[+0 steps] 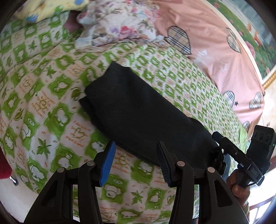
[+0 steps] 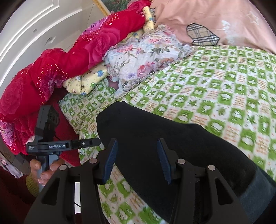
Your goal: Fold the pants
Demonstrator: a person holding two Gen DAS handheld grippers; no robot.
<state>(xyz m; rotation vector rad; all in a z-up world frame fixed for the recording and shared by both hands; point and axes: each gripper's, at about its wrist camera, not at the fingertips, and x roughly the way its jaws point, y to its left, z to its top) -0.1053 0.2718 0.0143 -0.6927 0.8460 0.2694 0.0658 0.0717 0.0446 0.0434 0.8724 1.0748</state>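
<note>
The black pants lie folded into a long narrow strip on the green-and-white patterned bedsheet. My left gripper is open, hovering just above the strip's near edge, holding nothing. In the right wrist view the pants run from the centre to the lower right. My right gripper is open over the strip, its jaws wide apart. The right gripper also shows in the left wrist view at the pants' end, and the left gripper shows in the right wrist view.
A floral quilt and a yellow printed cloth are heaped at the bed's far side. A pink pillow with plaid hearts lies at the right. A red rose blanket is piled by the white wall.
</note>
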